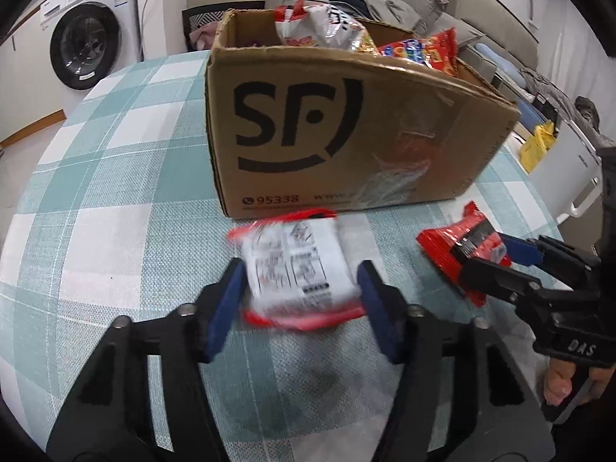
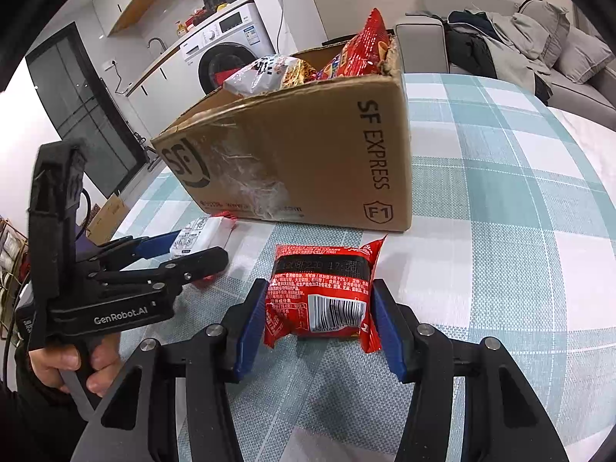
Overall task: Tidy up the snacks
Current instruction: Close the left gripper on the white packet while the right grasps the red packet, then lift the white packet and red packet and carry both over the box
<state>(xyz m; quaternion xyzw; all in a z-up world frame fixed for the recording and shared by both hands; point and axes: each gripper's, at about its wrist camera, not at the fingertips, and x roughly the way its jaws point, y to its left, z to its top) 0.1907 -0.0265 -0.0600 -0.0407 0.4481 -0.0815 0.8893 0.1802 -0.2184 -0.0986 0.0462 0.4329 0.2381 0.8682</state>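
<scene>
**Mia:** What is happening right now?

**Ben:** It looks like the picking-up step. Both tools have just grabbed a snack. The left gripper [image 1: 302,292] has just been squeezing in, and its blue pads [image 1: 222,308] now press both sides of a white packet [image 1: 296,265] with red ends. The packet looks blurry.

**Mia:** And the other one?

**Ben:** The right gripper [image 2: 319,321] has been squeezing too. It is clenched on a red packet [image 2: 323,292] with a barcode sticker. Its pads [image 2: 250,323] touch both sides.

**Mia:** Where are the packets?

**Ben:** Both sit low over the checked tablecloth [image 1: 127,231], just in front of the cardboard box [image 1: 346,123]. I cannot tell if they are off the cloth yet. The white one is before the box's front wall with the big logo. The red one is near the box's front right corner.

**Mia:** What is in the box?

**Ben:** More snack bags [image 1: 327,27] stick out of the open top.

**Mia:** So what comes next?

**Ben:** I think both packets need to go up higher than the front wall, then over it, then be let go inside. The wall is tall, so they must lift well clear first.
</scene>
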